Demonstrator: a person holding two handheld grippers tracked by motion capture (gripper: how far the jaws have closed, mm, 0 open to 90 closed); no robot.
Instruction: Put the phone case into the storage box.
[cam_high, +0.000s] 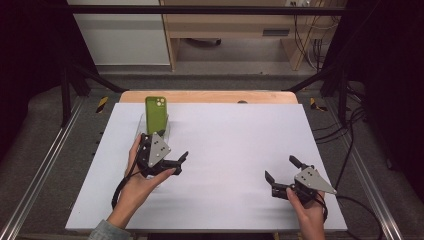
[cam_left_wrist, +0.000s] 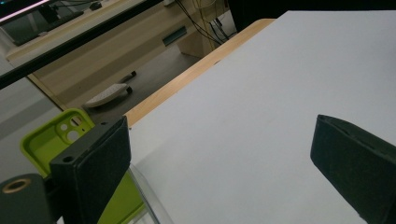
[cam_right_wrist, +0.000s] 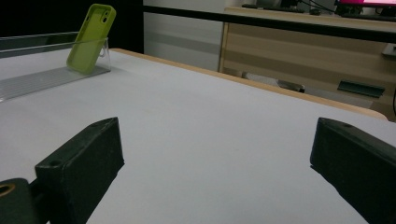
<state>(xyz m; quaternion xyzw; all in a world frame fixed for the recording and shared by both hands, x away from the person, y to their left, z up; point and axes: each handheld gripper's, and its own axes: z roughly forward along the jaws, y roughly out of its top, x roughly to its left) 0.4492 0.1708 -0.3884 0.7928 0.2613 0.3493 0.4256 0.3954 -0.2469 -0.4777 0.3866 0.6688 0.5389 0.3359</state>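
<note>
A lime-green phone case (cam_high: 156, 114) (cam_right_wrist: 91, 37) stands almost upright, leaning back in a clear plastic stand (cam_high: 168, 131) (cam_right_wrist: 46, 77) at the back left of the white board (cam_high: 230, 140). My left gripper (cam_high: 181, 163) (cam_left_wrist: 219, 168) hovers just in front of the stand, open, with nothing between its jaws. In the left gripper view the case (cam_left_wrist: 49, 137) shows behind the left jaw. My right gripper (cam_high: 280, 168) (cam_right_wrist: 215, 163) is near the front right of the board, open and holding nothing, well away from the case.
The board lies on a wooden table whose edge (cam_high: 210, 96) shows at the back. Black frame bars (cam_high: 320, 77) and metal rails (cam_high: 45, 165) flank the table. Cables (cam_high: 350, 145) trail at the right. A wooden cabinet (cam_high: 230, 30) stands on the floor beyond.
</note>
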